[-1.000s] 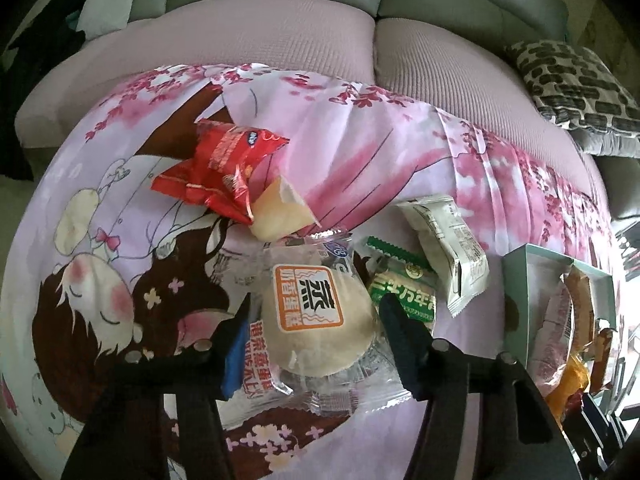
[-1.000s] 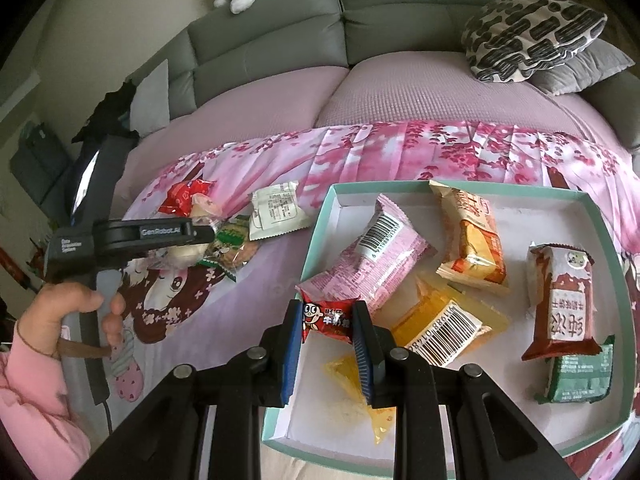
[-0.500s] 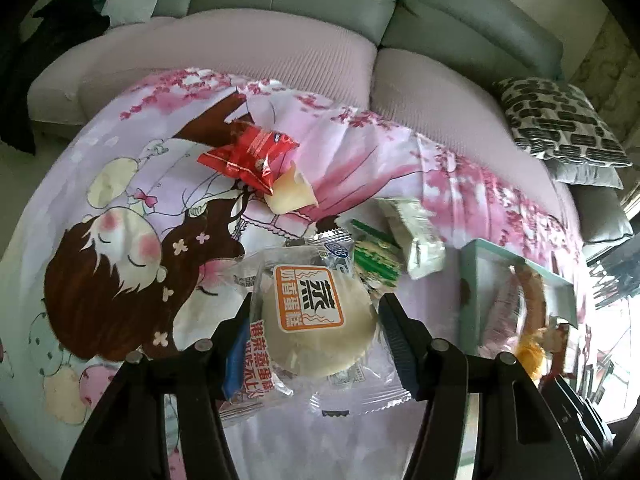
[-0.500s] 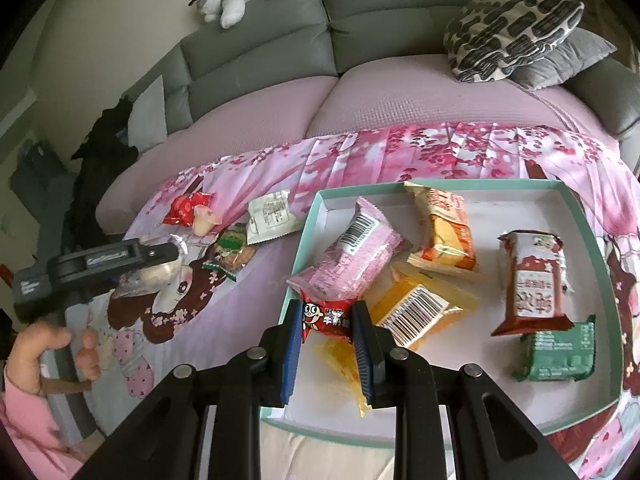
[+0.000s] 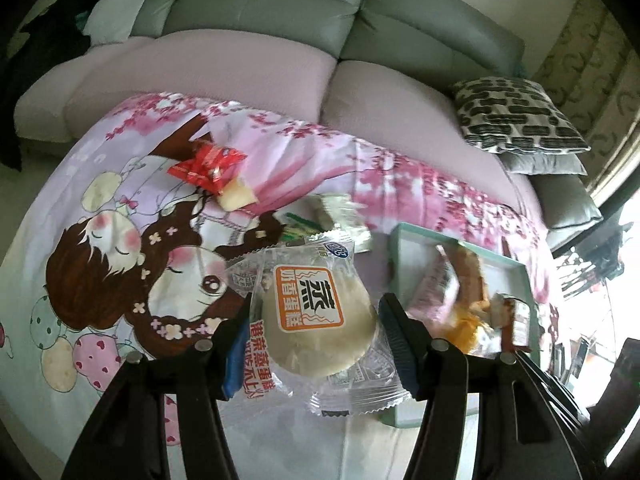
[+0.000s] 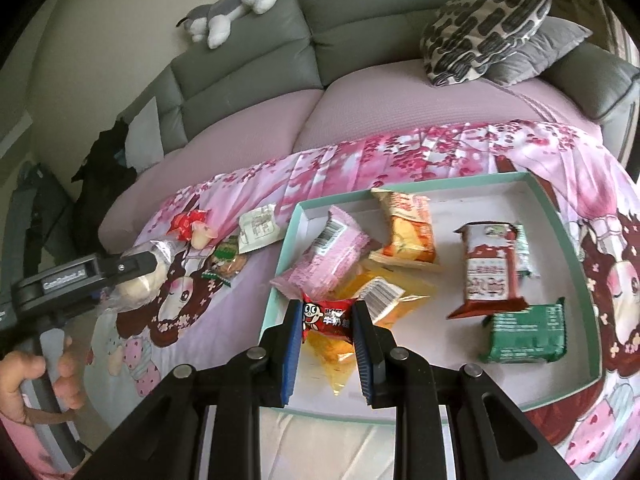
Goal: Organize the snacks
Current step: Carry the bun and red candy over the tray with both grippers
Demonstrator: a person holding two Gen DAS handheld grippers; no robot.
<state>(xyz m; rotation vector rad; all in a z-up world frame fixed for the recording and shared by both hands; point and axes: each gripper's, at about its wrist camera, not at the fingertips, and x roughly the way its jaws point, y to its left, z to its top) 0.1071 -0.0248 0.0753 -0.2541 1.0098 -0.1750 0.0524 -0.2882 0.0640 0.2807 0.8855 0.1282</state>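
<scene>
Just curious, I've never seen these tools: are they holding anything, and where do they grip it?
Left gripper clamps the steamed cake packet by its sides; right gripper pinches the small red candy by its ends.

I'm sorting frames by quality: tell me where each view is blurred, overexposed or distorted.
Left wrist view: the window corner is blown out white, the tray and its snacks are smeared by motion blur, while the steamed cake packet in the left tool stays sharp. Right wrist view: evenly lit and mostly sharp; fisheye bends the sofa and darkens the corners.
</scene>
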